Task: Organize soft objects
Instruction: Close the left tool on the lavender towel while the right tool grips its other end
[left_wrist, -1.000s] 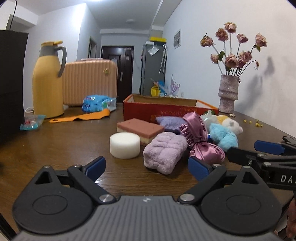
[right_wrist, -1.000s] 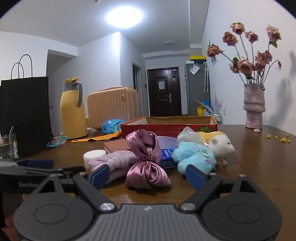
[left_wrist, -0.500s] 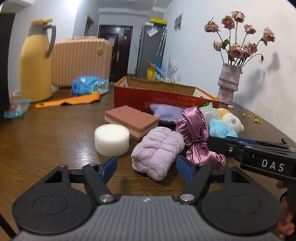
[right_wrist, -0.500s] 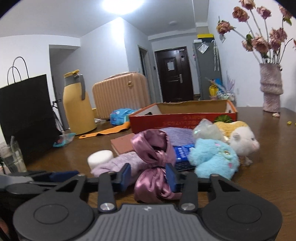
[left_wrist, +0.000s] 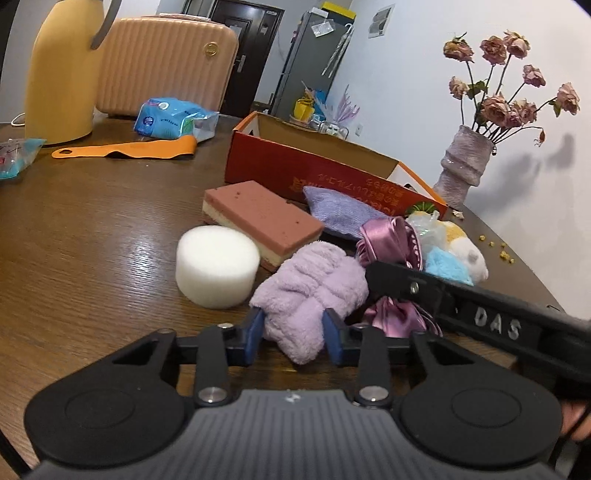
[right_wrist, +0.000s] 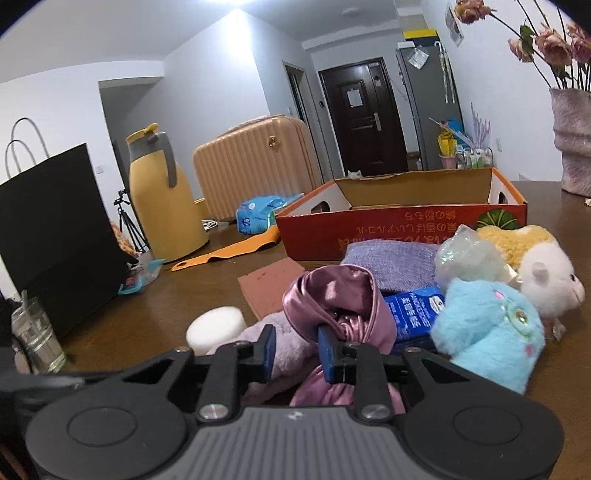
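Blue pads of the left gripper (left_wrist: 292, 334) press on either side of the near end of the lilac towel roll (left_wrist: 314, 291), and its jaws are closing further on the plush. Just beside it, the right gripper (right_wrist: 295, 349) has its jaws closing around the waist of the pink satin bonnet (right_wrist: 334, 295), with the shiny fabric bunched between the pads and spilling out above and below them.

Taking the towel roll as the landmark: the bonnet lies against its right flank, touching it. A white round sponge (left_wrist: 217, 266) sits just left of the roll on the wooden table (left_wrist: 92, 229). Behind the roll, nearly touching, rests a brown-topped block sponge (left_wrist: 264, 218), and beyond that a folded purple cloth (left_wrist: 340, 214). Right of the roll, past the bonnet, huddle a blue plush toy (right_wrist: 487, 328), a white and yellow plush toy (right_wrist: 543, 277) and a blue packet (right_wrist: 413, 310), which is wedged between the bonnet and the blue plush.

Farther behind the roll stands the open orange cardboard box (left_wrist: 314, 170). Well to the back left are an orange flat scoop (left_wrist: 125, 149), a blue wipes pack (left_wrist: 170, 118), a yellow thermos jug (left_wrist: 59, 70) and a peach suitcase (left_wrist: 162, 62). A vase of dried roses (left_wrist: 465, 166) stands to the back right.
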